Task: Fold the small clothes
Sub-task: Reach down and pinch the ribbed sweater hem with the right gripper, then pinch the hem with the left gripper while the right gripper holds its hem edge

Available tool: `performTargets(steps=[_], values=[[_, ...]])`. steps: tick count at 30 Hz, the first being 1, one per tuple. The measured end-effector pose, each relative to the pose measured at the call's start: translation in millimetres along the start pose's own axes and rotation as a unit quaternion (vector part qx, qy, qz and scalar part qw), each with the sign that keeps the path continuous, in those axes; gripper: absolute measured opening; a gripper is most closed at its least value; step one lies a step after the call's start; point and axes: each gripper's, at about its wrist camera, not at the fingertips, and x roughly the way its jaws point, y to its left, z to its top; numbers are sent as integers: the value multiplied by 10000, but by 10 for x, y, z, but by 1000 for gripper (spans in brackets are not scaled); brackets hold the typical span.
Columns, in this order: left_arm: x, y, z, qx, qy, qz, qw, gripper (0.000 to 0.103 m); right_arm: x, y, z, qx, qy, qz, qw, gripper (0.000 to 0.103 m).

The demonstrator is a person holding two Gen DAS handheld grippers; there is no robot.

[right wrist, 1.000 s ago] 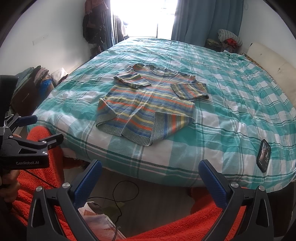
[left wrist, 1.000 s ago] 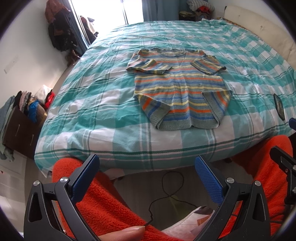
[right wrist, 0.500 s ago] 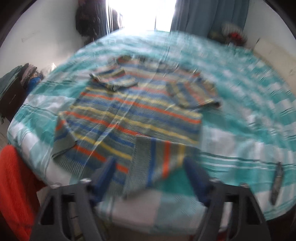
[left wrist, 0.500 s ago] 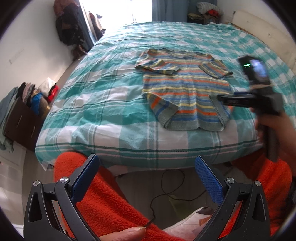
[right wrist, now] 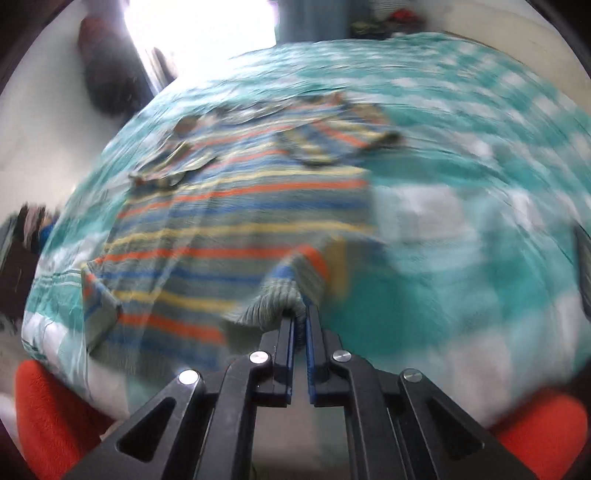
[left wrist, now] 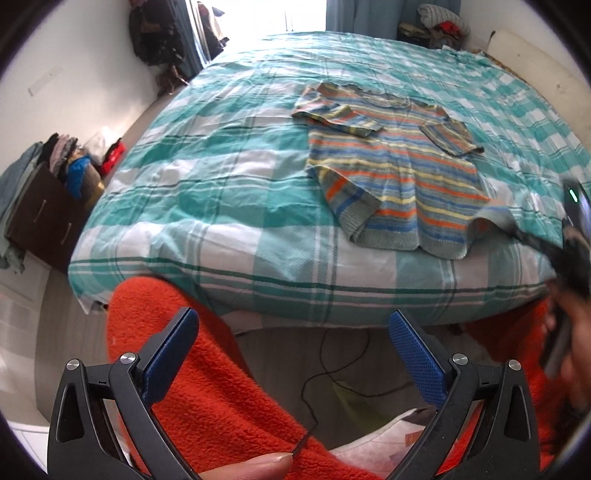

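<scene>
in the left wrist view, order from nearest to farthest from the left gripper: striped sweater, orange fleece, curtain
1. orange fleece, right under the left gripper.
2. striped sweater, on the bed ahead, right of centre.
3. curtain, far wall beyond the bed.

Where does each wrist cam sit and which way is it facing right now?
Left wrist: on the left gripper, held back off the bed's near edge, looking down over it at the striped sweater; open blue fingers, a fingertip, orange fleece legs and the right hand show.
Right wrist: on the right gripper, low over the bed, blurred, facing the sweater's near hem; fingers shut on that hem, orange fleece at the corners.
Shared: sweater, checked bed, window end of the room.
</scene>
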Motion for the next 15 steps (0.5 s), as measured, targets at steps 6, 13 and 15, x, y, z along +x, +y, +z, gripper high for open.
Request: performTargets(steps=[6,13,15], values=[[43,-258,35,401,142,-241,9988,103,29,-750,-332,871,308,-207,9955,7],[130,-117,83,76,315,-182,9993,103,43,-881,-326,1433,35,885,9857,44],[195,-49,105,-80,437,-123,9989,102,176,-868,-243,1428,-19,998,9847,44]])
